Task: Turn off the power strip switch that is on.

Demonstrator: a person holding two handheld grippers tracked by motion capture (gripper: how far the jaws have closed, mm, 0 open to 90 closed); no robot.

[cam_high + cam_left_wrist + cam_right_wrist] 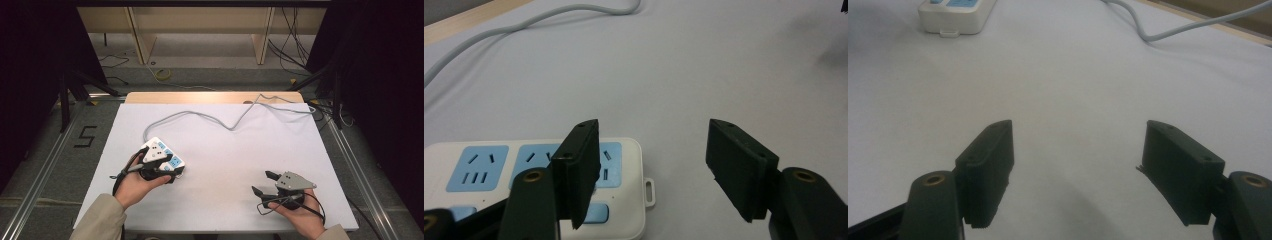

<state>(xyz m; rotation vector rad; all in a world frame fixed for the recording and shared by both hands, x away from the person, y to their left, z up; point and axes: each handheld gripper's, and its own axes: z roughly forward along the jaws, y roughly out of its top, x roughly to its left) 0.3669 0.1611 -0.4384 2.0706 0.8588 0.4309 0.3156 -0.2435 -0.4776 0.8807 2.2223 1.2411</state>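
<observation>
White power strip (162,152) with blue socket faces lies on the white table (225,150), left of centre, set at a slant; no brand or lettering readable on it, sockets only; small mounting tab at its near end in the left gripper view (650,191); blue switch next to the last socket there. Grey cable (210,117) runs from the strip's far end, curves across the table away from the strip and goes off the far right edge.

Left gripper (172,172) sits right at the strip's near end, held by the left hand (135,185); jaws wide apart; in the left gripper view (651,170) one jaw hangs over the strip's last socket, the other over bare table beside the strip; nothing pinched between them; cannot tell if the jaw over the socket touches the strip.

Right gripper (264,182) well apart from the strip, toward the table's near right, held by the right hand (300,212); jaws spread wide, nothing between them, bare table ahead (1078,165); strip seen far off at top left in that view (955,15).

Floor past the table beyond the strip: black mark reading "5" (86,136).
</observation>
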